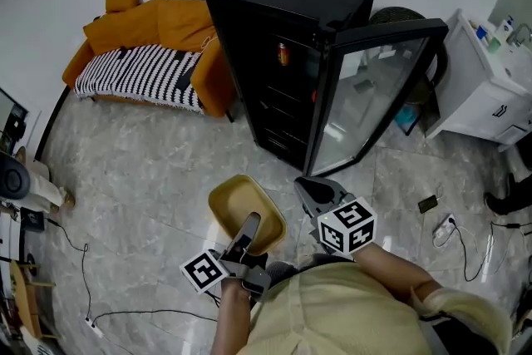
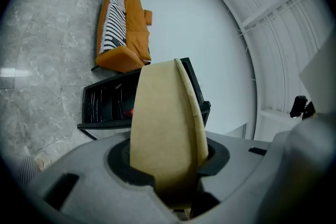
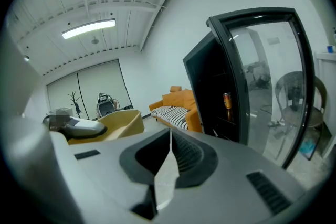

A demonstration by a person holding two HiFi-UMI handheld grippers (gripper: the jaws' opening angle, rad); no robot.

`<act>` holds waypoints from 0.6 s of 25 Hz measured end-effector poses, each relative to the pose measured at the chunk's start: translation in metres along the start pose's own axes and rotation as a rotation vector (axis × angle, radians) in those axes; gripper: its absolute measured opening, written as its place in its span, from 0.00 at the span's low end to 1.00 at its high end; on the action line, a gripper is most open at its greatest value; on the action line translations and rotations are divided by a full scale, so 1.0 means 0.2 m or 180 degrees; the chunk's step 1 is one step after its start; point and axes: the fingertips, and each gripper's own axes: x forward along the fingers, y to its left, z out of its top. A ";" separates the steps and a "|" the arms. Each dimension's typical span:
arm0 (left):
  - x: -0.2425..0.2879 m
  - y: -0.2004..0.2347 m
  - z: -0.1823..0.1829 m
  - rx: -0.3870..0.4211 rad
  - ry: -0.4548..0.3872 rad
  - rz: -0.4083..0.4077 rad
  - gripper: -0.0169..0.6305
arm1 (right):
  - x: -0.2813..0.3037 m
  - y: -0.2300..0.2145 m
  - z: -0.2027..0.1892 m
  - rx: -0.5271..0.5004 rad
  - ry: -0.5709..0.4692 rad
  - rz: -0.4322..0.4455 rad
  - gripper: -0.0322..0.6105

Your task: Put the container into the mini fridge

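Observation:
A tan, open-topped container [image 1: 245, 208] hangs over the floor in front of the black mini fridge [image 1: 283, 21]. My left gripper [image 1: 249, 225] is shut on its near rim; in the left gripper view the container wall [image 2: 165, 123] fills the gap between the jaws. The fridge's glass door [image 1: 374, 96] stands wide open to the right, and a red can [image 1: 283, 54] sits on an upper shelf. My right gripper [image 1: 314, 191] hovers just right of the container, shut and holding nothing [image 3: 169, 155]. From the right gripper view I see the container [image 3: 113, 123] at left and the open door [image 3: 268, 76].
An orange sofa [image 1: 150, 54] with a striped blanket stands against the far left wall. A white cabinet [image 1: 490, 87] is at the right, a dark chair [image 1: 399, 14] behind the fridge. A power strip [image 1: 445, 229] and cables lie on the marble floor at right.

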 end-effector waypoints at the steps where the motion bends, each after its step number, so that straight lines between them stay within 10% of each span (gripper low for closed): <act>1: 0.02 0.00 0.00 -0.0003 0.0021 -0.0001 0.30 | 0.01 -0.01 0.01 -0.0010 -0.0005 0.0006 0.10; 15: 0.29 0.04 0.10 -0.0010 0.0153 -0.0010 0.30 | 0.03 -0.20 0.04 0.0016 0.0011 -0.0215 0.10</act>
